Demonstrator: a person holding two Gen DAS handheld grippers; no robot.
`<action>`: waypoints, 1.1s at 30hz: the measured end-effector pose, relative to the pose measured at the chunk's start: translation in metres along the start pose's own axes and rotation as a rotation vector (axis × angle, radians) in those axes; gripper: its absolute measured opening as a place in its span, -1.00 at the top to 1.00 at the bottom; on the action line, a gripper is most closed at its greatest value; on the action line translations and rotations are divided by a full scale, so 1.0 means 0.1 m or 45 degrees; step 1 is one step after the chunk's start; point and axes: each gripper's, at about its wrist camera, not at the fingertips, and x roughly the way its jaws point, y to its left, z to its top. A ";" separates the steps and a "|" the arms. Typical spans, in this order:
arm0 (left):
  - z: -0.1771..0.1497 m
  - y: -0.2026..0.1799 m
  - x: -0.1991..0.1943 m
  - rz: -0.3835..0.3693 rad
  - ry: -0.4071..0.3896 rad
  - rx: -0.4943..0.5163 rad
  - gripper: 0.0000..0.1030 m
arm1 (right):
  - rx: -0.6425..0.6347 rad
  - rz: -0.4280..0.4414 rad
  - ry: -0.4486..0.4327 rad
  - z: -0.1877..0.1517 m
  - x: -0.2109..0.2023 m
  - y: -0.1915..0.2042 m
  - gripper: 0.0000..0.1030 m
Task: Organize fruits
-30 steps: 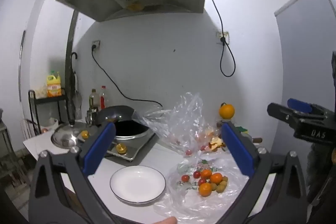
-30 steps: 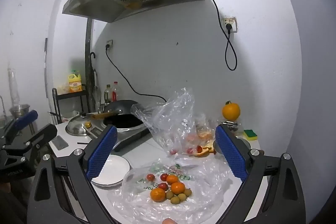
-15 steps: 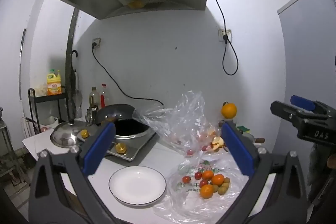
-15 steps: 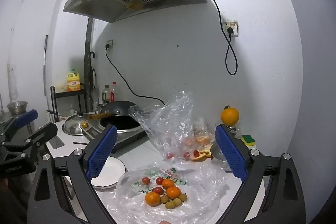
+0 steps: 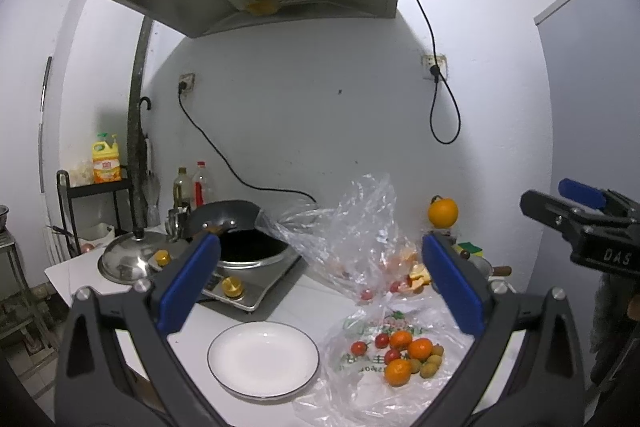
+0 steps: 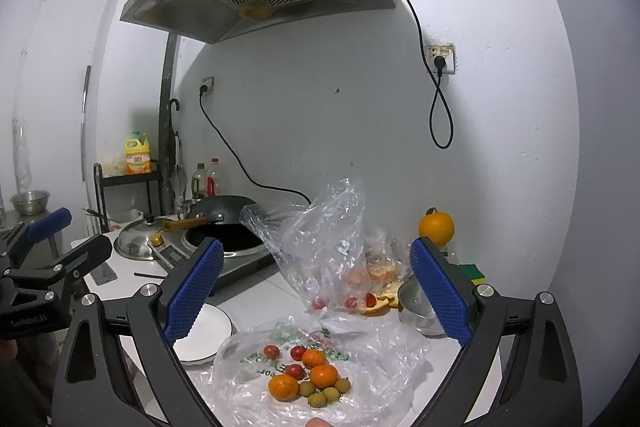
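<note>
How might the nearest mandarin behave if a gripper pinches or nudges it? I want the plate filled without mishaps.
The nearest mandarin looks round, so a nudge could roll it across the crinkly plastic bag. Its skin looks soft; a hard pinch may dent it. It touches small brown fruits, which would probably scatter.

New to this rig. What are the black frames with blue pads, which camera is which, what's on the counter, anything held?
No robot arm here: a person carries two hand-held grippers, each with a fisheye camera looking along its fingers. The left gripper frames the left wrist view; the right gripper frames the other. Each also shows at the edge of the other's view. Both sets of jaws stand wide open and hold nothing.

On the white counter lie an empty white plate and a flat plastic bag with small oranges, cherry tomatoes and small greenish-brown fruits. Behind are a crumpled clear bag, a wok on a cooktop, and a pot lid.
</note>
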 end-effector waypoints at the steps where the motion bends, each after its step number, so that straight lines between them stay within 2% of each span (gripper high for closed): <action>1: 0.00 0.00 0.00 0.001 -0.001 0.001 -0.99 | 0.000 -0.001 0.001 0.01 0.01 0.00 -0.87; 33: 0.02 -0.01 0.08 0.020 0.003 0.012 -0.99 | 0.006 0.048 -0.002 -0.02 0.20 -0.04 -0.87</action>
